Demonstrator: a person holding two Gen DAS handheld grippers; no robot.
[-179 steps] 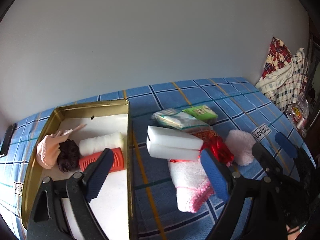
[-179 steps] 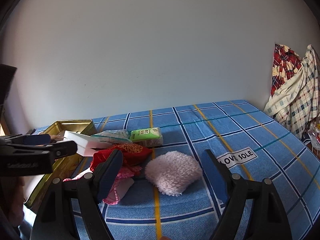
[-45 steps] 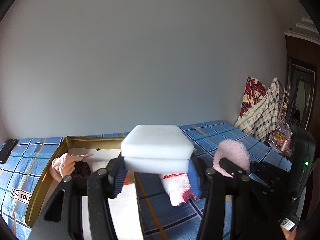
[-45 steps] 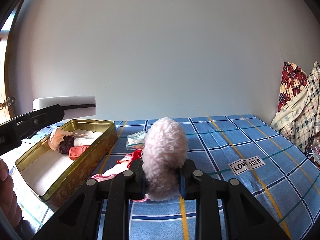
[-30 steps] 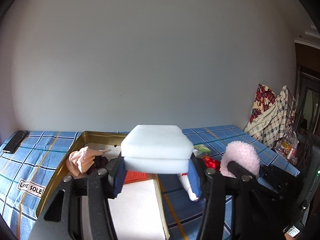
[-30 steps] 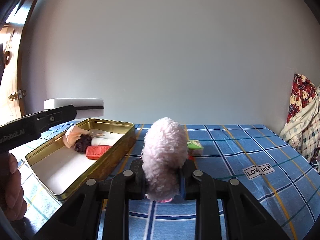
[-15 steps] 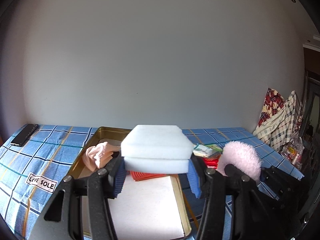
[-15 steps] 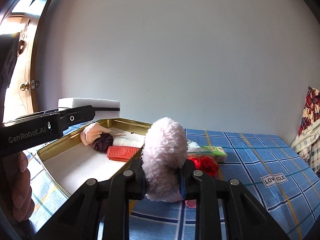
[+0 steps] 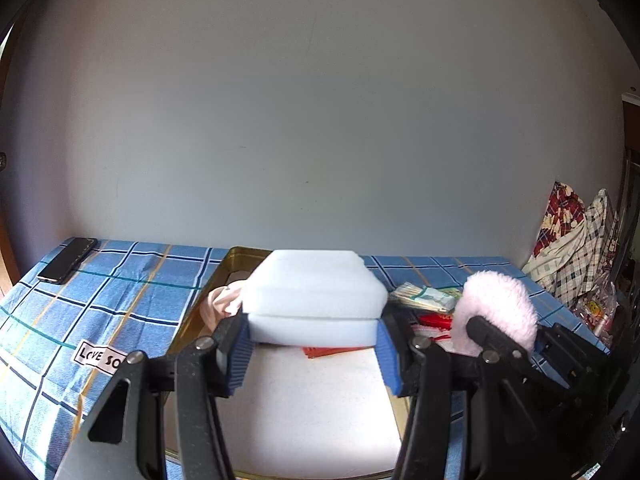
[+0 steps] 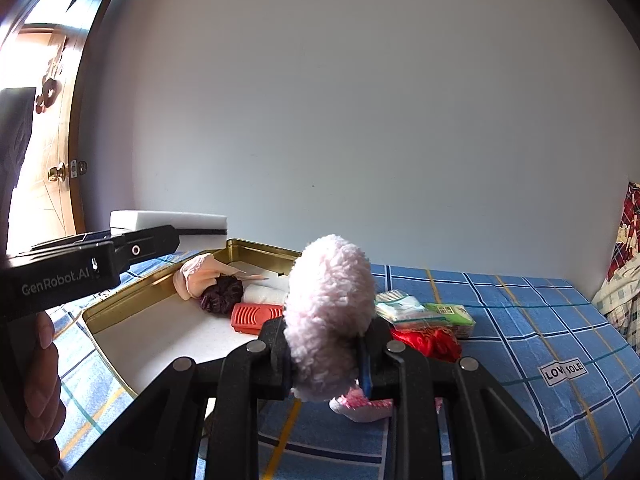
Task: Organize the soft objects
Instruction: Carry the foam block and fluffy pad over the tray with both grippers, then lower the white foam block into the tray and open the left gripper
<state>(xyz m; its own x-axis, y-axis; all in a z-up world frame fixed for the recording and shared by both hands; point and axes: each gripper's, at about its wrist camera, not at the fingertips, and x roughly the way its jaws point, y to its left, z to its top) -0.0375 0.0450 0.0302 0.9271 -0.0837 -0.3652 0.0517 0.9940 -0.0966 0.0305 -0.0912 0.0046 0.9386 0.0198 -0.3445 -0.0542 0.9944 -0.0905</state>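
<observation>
1. While both tools carry loads above the gold tin (image 10: pixel 120 304), holdings stand thus: left gripper (image 9: pixel 312 354) part-open, clamped on two stacked white sponge blocks (image 9: pixel 314 296); right gripper (image 10: pixel 326 354) squeezed nearly closed on a pink fluffy pad (image 10: pixel 330 312).
2. Location: sponges held over the tin's bare white floor; pad just right of the tin, above the blue checked cloth (image 10: pixel 520 320).
3. Tin contents, far end: peach cloth (image 10: pixel 196 276), dark scrunchie (image 10: pixel 222 298), white roll (image 10: pixel 262 294), red ribbed item (image 10: pixel 256 318).
4. Risk: the pads appear to grip the lower block only; the upper may slide off if tilted.
5. Risk: the grippers sit close together; lowering both at once may knock them, or catch the tin's rim.
6. Risk: the compressed pad may spring and roll out on release.
7. Still loose on cloth: tissue packs (image 10: pixel 448 314), red fabric (image 10: pixel 424 340).
</observation>
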